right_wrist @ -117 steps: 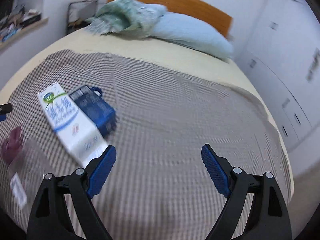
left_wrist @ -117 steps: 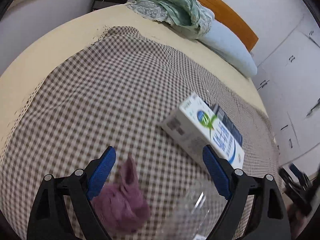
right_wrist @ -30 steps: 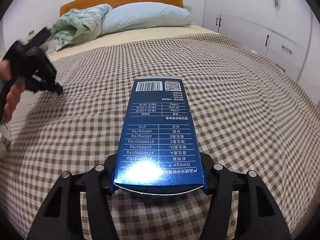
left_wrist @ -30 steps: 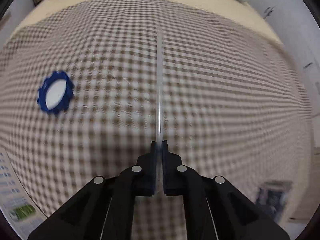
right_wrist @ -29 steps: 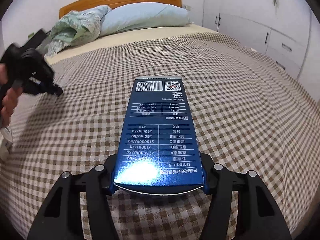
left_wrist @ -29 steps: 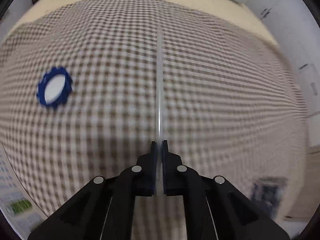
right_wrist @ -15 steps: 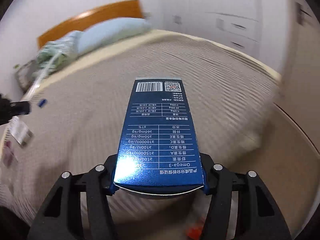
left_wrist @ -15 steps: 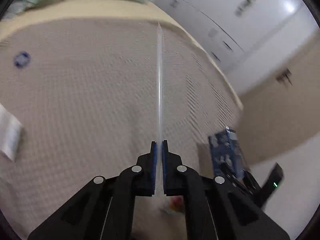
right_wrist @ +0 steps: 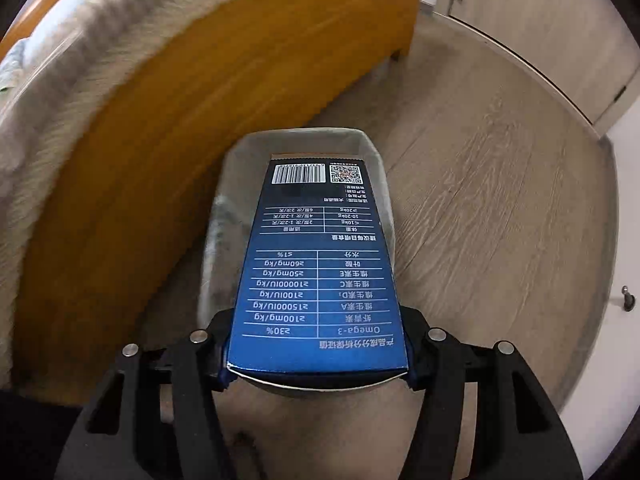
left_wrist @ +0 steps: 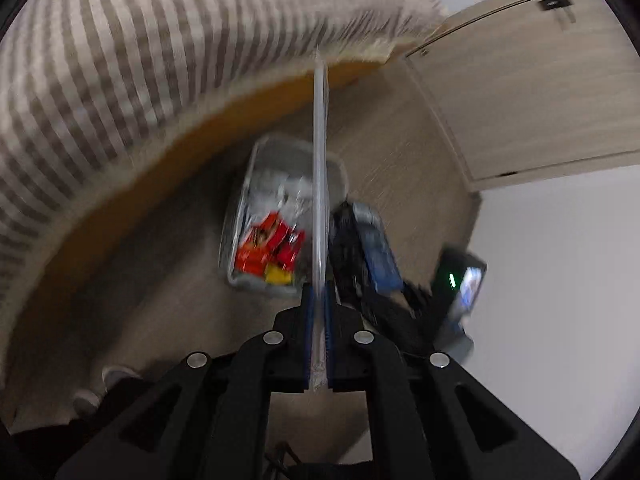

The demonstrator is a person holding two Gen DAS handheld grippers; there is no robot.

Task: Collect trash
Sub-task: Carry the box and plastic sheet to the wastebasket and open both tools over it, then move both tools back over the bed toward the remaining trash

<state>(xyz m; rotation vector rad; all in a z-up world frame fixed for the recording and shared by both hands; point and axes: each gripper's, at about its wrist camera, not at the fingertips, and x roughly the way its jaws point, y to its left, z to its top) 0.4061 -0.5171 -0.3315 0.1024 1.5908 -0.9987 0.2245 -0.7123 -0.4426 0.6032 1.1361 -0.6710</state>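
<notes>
We have swung off the bed; the left gripper (left_wrist: pixel 318 320) pinches clear plastic (left_wrist: pixel 321 152), the right gripper (right_wrist: pixel 318 360), loosening, carries the blue box (right_wrist: pixel 320 272) above the bin (right_wrist: pixel 240 168).

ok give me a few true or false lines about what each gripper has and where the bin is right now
1. The right gripper grips a blue box. True.
2. The left gripper stands wide open and empty. False: it is shut on a thin clear plastic piece seen edge on.
3. The grey bin sits on the wood floor beside the bed frame. True.
4. The bin is empty. False: the left wrist view shows red and yellow wrappers and clear plastic in it.
5. The blue box already lies in the bin. False: it is between the right gripper's pads, above the bin.
</notes>
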